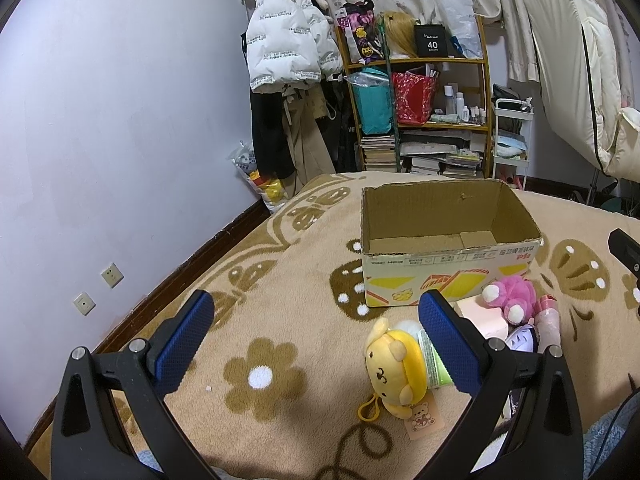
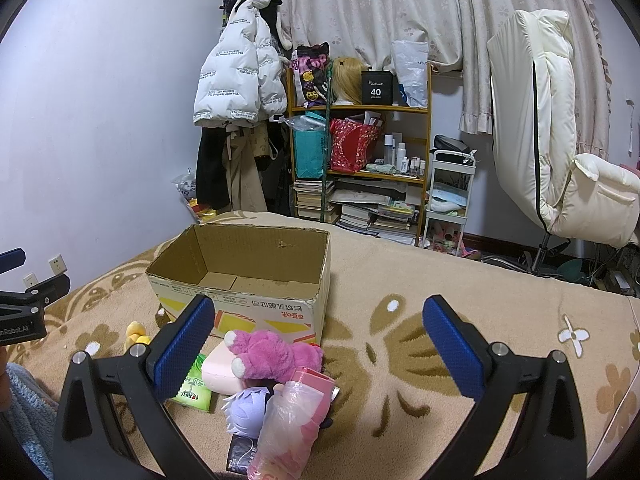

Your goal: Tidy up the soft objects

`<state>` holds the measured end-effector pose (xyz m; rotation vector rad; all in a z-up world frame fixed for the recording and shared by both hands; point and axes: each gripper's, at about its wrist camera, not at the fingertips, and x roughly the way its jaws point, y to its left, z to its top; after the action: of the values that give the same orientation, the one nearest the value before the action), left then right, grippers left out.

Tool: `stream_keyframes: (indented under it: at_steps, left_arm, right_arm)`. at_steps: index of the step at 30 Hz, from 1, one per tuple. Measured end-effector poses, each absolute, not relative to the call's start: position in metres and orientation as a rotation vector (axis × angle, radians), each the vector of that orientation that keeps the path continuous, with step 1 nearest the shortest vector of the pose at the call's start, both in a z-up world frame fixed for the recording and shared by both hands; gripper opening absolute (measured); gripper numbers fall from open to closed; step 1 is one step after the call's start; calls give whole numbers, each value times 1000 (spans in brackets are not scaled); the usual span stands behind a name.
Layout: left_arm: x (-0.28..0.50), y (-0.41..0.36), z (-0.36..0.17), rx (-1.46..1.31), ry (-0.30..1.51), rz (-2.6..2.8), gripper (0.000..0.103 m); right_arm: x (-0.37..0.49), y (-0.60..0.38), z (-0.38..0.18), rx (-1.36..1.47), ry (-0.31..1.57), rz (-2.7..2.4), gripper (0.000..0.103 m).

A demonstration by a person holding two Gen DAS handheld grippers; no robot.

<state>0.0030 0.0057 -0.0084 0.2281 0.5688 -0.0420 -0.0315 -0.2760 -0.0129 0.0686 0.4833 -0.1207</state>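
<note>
With both grippers, left (image 1: 316, 340) and right (image 2: 318, 344), spread wide and empty, we judge the pink plush (image 2: 272, 354), lying before the empty cardboard box (image 2: 244, 276), light and squashy, best pinched mid-body.

White puffer jacket (image 2: 234, 80) beside cluttered wooden shelf (image 2: 360, 140), cream chair (image 2: 552, 140), floral curtain (image 2: 380, 8) behind.

Black box (image 2: 376, 88) on my shelf: "40", small print below too small to read
Clear bag (image 2: 412, 74) beside it: "VIV", partly cut off
My left tong's body (image 2: 18, 330): "nRobot.AI"
White puffer jacket (image 2: 234, 84): repeated print, reads upside down, unclear
Cardboard box (image 2: 280, 312): red and black characters, upside down, unreadable to me
</note>
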Motion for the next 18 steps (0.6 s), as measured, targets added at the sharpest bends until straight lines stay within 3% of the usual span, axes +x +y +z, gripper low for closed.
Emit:
stream_keyframes:
  at_steps: [18]
  left_arm:
    - [17,-2,-14,241,649,-67,101]
  right_arm:
    - [-21,-282,-18,102,523,-110,103]
